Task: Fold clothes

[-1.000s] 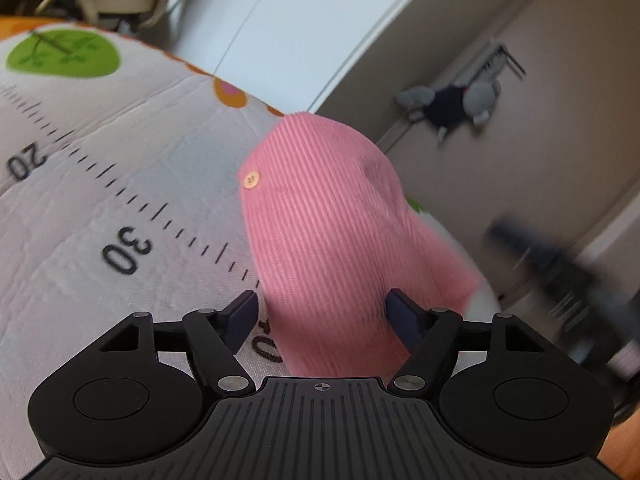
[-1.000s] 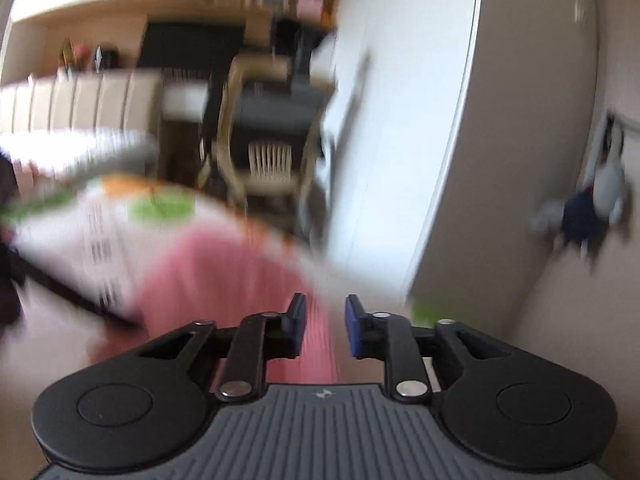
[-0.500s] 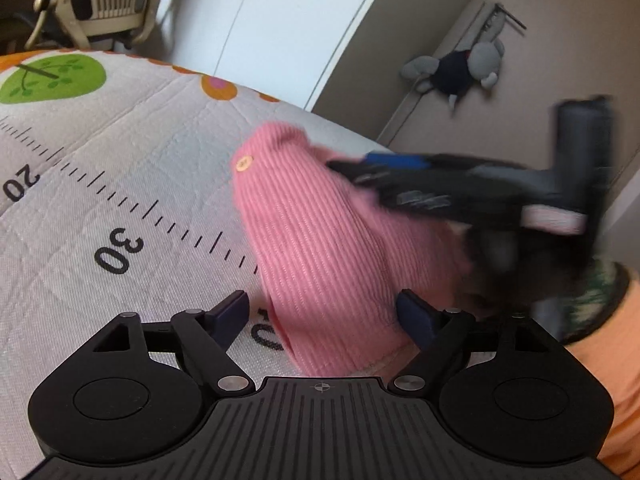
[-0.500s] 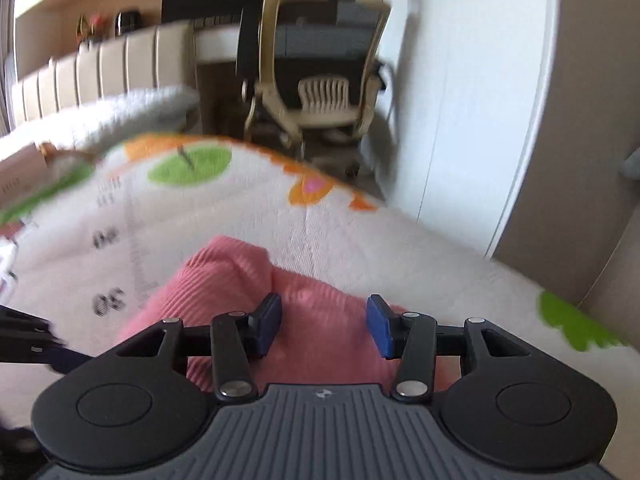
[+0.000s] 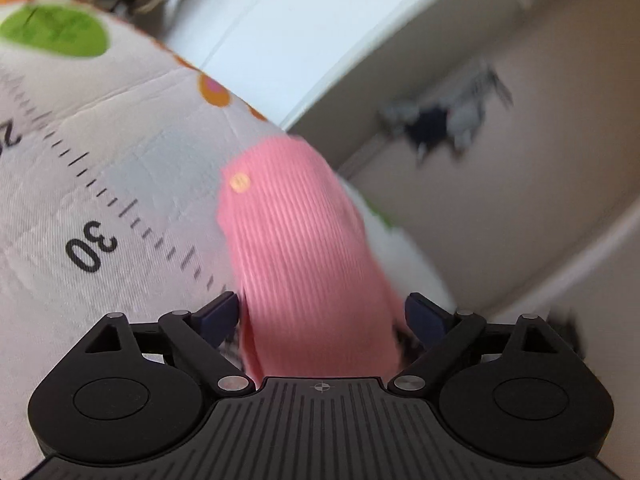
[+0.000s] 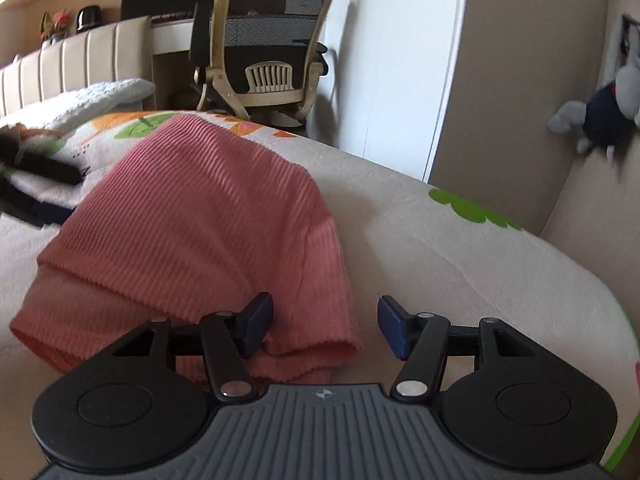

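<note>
A pink ribbed garment [image 5: 304, 264] with a small yellow button lies folded on a white quilted mat [image 5: 100, 184] printed with a ruler scale. My left gripper [image 5: 322, 318] is open, its blue pads on either side of the garment's near end. In the right wrist view the same pink garment [image 6: 192, 232] is a bundle on the mat [image 6: 460, 264]. My right gripper [image 6: 326, 328] is open over its near right corner, the left pad touching the cloth. The left gripper shows blurred at the far left edge of that view.
An office chair [image 6: 264, 52] and a desk stand beyond the mat's far edge. A white cupboard [image 6: 400, 56] and a beige wall with a hanging plush toy [image 6: 600, 108] are to the right. A padded headboard and a white blanket [image 6: 96, 96] lie far left.
The right gripper came down from above to the garment's near right corner and opened wider. The left gripper stayed open at the garment's end, and its view swung, now blurred.
</note>
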Demonstrator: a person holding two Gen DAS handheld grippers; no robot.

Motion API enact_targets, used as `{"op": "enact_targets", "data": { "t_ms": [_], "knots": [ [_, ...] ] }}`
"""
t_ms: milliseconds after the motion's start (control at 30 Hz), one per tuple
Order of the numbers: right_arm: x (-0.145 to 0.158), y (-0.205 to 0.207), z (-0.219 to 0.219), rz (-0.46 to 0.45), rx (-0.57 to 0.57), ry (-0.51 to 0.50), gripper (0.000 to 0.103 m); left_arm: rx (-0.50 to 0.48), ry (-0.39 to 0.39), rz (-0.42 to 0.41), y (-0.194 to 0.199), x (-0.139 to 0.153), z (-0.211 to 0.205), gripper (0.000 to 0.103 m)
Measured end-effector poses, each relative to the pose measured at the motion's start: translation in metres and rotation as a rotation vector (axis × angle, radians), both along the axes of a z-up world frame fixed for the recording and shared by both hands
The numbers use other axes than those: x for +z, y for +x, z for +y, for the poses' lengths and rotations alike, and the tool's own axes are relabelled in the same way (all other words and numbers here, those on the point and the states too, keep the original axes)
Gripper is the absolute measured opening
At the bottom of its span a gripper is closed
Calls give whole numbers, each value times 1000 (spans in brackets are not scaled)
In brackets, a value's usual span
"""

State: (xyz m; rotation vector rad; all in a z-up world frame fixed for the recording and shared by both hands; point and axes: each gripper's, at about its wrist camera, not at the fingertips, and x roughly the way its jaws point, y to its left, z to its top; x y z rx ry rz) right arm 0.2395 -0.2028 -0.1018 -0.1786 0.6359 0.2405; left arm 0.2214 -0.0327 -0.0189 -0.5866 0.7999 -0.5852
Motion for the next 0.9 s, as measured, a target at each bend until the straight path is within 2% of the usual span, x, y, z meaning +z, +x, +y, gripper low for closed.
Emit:
{"op": "enact_targets", "data": {
  "t_ms": [67, 233, 267, 333, 433, 533, 667, 800, 900],
  "knots": [
    [1, -4, 4, -16, 10, -38, 58, 39, -48, 11, 10, -3, 5, 94],
    [0, -13, 4, -34, 15, -74, 58, 22, -24, 53, 31, -16, -17, 94],
    [0, -14, 5, -35, 15, -79, 58, 31, -10, 28, 30, -15, -21, 91],
    [1, -14, 9, -38, 15, -93, 58, 48, 29, 19, 32, -15, -25, 77],
    [3, -10, 29, -41, 43, -121, 51, 74, 2, 26, 33, -15, -12, 60],
    [5, -3, 63, -45, 108, -150, 48, 129, 7, -33, 27, 1, 23, 58],
    [5, 13, 136, -66, 263, -165, 48, 239, 17, -80, 17, 18, 82, 58],
    [1, 27, 206, -88, 378, -197, 48, 365, 92, -51, 9, 10, 149, 61],
    [6, 37, 224, -59, 424, -163, 49, 381, 84, 8, -3, -4, 184, 68]
  ]
}}
